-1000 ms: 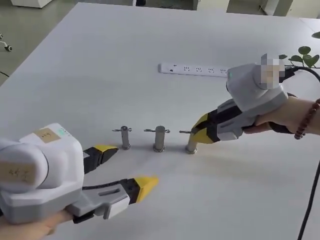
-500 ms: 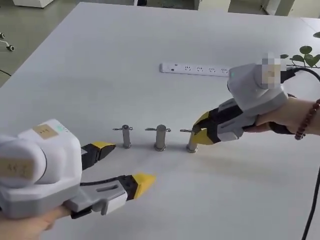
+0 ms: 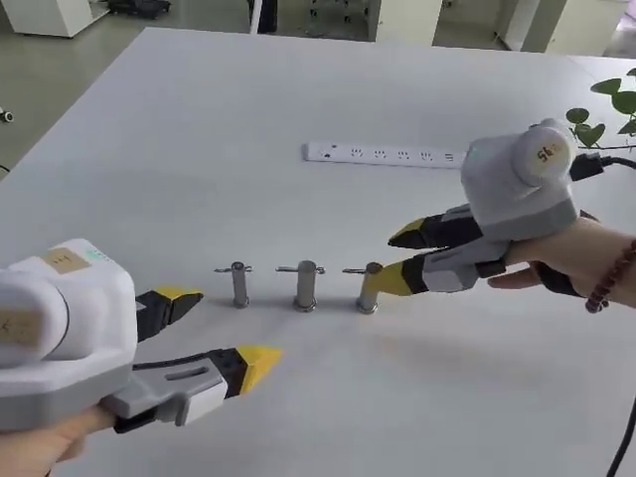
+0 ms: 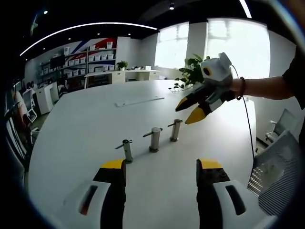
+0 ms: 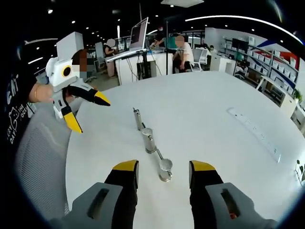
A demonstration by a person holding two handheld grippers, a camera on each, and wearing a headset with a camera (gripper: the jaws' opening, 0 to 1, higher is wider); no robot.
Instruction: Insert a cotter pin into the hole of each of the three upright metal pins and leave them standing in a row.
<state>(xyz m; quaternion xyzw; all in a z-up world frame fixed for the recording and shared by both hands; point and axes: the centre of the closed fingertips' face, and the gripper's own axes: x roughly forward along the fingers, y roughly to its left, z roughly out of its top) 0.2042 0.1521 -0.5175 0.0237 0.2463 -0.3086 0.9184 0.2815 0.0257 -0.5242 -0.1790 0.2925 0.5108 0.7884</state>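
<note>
Three upright metal pins stand in a row on the white table: the left pin [image 3: 239, 285], the middle pin [image 3: 306, 286] and the right pin [image 3: 369, 288]. A thin cotter pin crosses the top of each one. My right gripper [image 3: 388, 260] is open just right of the right pin, its lower yellow tip beside the pin's top and nothing between the jaws. In the right gripper view the right pin [image 5: 166, 169] sits just ahead of the open right gripper [image 5: 164, 167]. My left gripper [image 3: 221, 328] is open and holds nothing, in front of and left of the row.
A white power strip [image 3: 383, 154] lies farther back on the table. A green plant [image 3: 599, 117] sits at the far right edge, and a black cable [image 3: 628, 417] hangs at the right. Desks and people show beyond the table in the right gripper view.
My right gripper's jaws have spread wide and let go of the cotter pin in the right pin. The left gripper has stayed open. The head camera has shifted a little.
</note>
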